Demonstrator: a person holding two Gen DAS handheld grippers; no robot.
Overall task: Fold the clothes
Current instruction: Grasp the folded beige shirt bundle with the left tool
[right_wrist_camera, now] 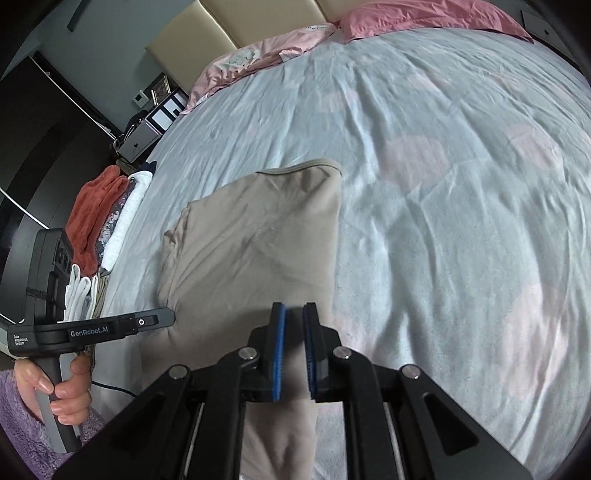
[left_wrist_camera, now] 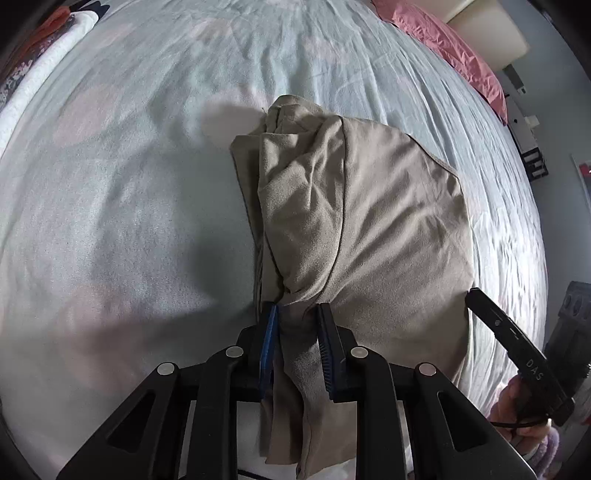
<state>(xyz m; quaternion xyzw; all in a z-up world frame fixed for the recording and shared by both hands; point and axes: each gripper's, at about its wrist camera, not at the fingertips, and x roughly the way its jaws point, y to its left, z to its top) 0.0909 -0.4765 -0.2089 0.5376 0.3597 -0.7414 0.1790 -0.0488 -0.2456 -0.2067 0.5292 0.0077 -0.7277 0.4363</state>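
Note:
A beige garment lies partly folded on the pale blue bed sheet, its left edge bunched into thick creases. My left gripper is shut on a gathered near corner of it, and the cloth hangs down between the blue pads. In the right wrist view the same garment lies flat, with its hem at the far end. My right gripper is shut on its near right edge. The left gripper's body shows at the left, held by a hand.
A pile of folded clothes, orange, patterned and white, lies along the bed's left edge. Pink pillows sit at the headboard. The bed sheet stretches wide to the right of the garment. A nightstand with boxes stands beyond the bed.

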